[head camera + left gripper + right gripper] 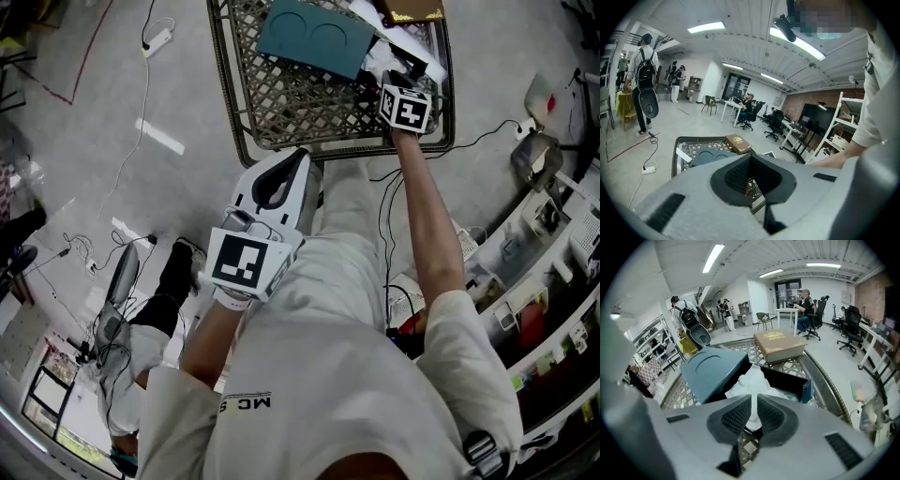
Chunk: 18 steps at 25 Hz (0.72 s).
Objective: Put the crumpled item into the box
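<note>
**Paper at the mouth of the box, right claw clamped on it**

Here we are at the placing step, by the look of it. In the right gripper view, the right claw (753, 402) is clenched on the crumpled item (752, 377), a white wad of paper. One thin tail of it is pinched between the dark pads, and the bulk billows up beyond the tips. That bulk sits right over the open dark box (785, 379) in the middle of the frame. Whether it rests on the box floor or hangs above it, I cannot tell.

The teal lid (711, 371) leans just beside the box, to its left in the frame, and a brown book (778, 346) lies behind, towards the top. Everything rides on the lattice counter (291, 103), at the top of the head view, and the right arm is stretched out to its upper right corner.

The left claw (750, 161) is out of the play. Its jaws are closed together on nothing, and it is held back near the body at the centre of the head view, apart from the box.

What next? My read is that the drop is close. The claw needs to carry the pinched tail forward past the near wall of the box, dip a touch, then let go. The risk is springy paper catching on the rim or the leaning lid and flopping out onto the lattice.
</note>
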Tool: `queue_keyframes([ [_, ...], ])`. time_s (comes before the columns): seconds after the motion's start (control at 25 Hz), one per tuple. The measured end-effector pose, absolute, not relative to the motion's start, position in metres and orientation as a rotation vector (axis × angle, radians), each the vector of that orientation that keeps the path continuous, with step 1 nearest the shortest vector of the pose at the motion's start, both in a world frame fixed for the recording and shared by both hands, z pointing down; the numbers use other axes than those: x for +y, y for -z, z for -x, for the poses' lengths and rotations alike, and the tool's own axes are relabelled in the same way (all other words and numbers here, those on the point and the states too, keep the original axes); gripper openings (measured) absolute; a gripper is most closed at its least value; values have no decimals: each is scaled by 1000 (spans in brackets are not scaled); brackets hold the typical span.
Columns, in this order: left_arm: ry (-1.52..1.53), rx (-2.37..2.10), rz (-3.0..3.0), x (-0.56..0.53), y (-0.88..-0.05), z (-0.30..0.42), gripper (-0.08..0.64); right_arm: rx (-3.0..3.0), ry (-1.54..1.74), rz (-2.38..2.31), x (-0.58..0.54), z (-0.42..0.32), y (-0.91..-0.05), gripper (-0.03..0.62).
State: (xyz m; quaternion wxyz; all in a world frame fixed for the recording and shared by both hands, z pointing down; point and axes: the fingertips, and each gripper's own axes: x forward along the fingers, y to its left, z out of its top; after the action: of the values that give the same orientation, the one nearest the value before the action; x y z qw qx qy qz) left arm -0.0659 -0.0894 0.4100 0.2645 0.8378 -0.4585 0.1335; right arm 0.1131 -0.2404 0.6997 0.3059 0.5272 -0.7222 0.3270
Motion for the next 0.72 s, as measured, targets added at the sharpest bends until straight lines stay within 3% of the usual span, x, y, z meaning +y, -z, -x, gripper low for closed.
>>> queue_keyframes([
  [0.72,-243,-1257,-2313,-79,-378,68,20,-2245,-575,-1455,-214,-92,-529,29],
])
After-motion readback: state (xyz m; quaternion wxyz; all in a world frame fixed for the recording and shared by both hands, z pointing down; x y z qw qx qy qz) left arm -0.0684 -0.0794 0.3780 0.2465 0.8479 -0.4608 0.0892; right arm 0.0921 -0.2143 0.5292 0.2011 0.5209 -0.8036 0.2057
